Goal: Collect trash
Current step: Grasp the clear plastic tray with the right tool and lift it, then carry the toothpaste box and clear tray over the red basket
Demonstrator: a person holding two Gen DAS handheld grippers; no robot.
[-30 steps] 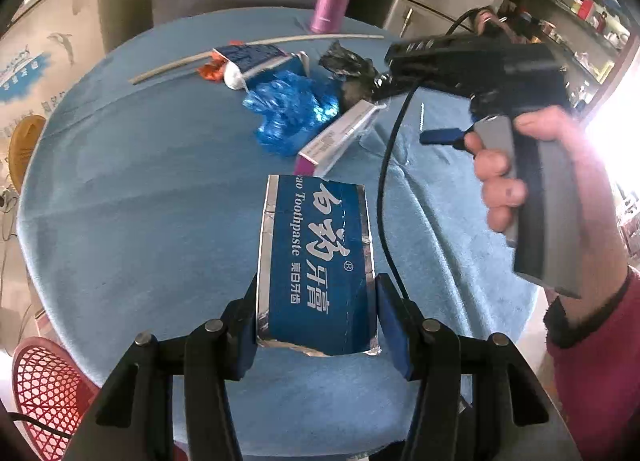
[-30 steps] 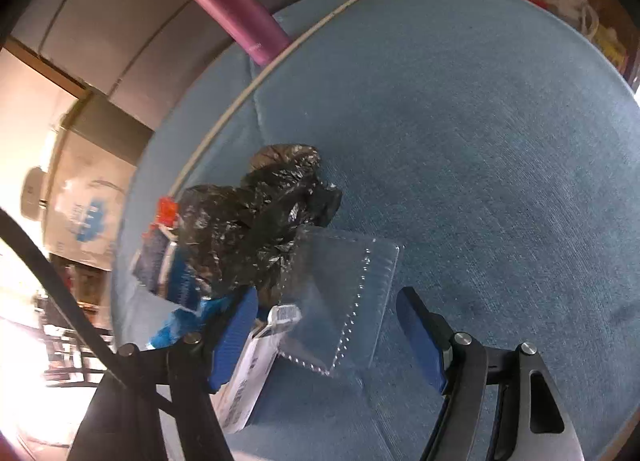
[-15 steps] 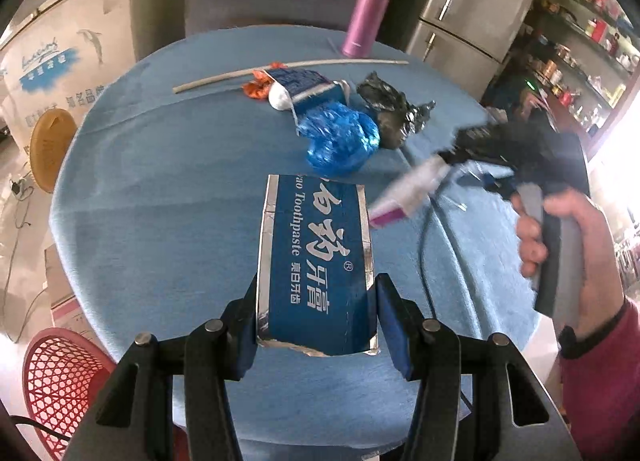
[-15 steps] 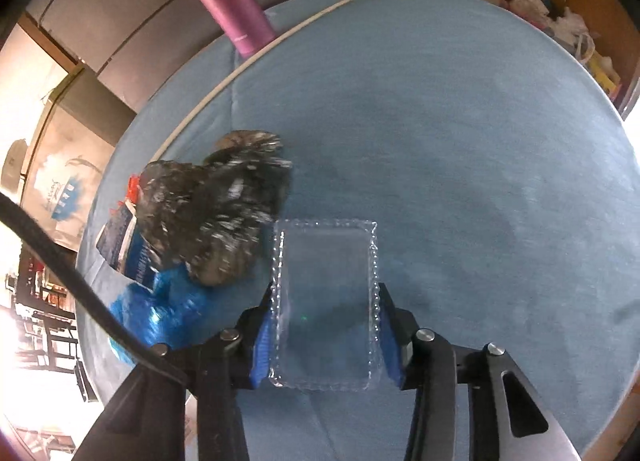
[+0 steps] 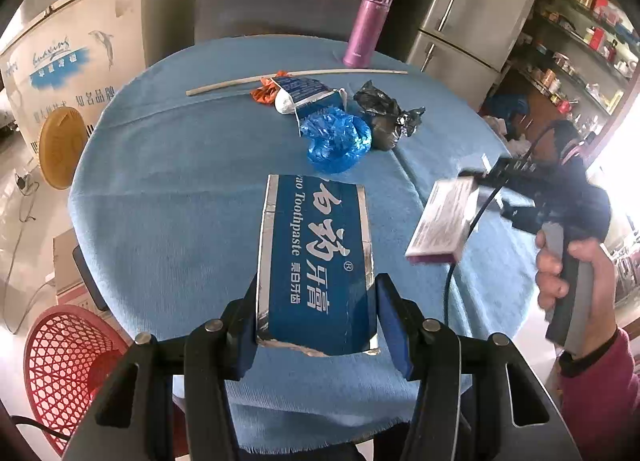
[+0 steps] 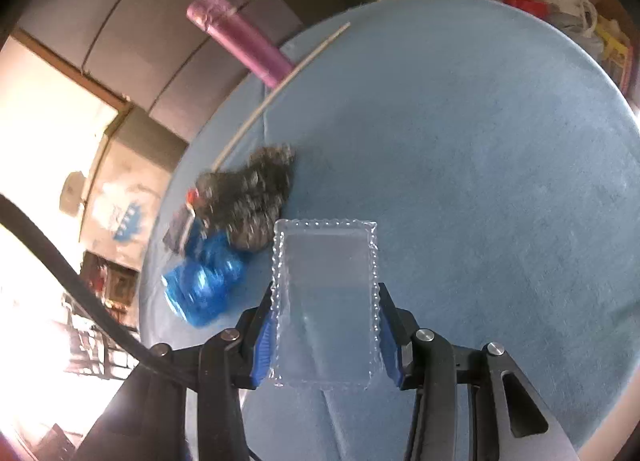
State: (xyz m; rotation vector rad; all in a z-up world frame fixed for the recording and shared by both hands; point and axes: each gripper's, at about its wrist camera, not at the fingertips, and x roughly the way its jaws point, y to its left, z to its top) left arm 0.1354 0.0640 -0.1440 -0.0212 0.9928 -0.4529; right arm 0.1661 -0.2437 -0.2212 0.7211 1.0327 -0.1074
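Toothpaste box (image 5: 316, 273) clamped, left hand-held gripper (image 5: 316, 325).

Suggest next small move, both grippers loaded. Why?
Probably carry the left gripper down and left to the red mesh basket and drop the blue toothpaste box there. Both grippers are full: the right gripper is shut on a clear plastic blister pack, so the blue bag and black bag must wait.

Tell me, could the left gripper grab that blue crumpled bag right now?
Probably not yet. The left gripper is already clamped on a toothpaste box, so its jaws are full, though nothing lies on the cloth between it and the blue bag.
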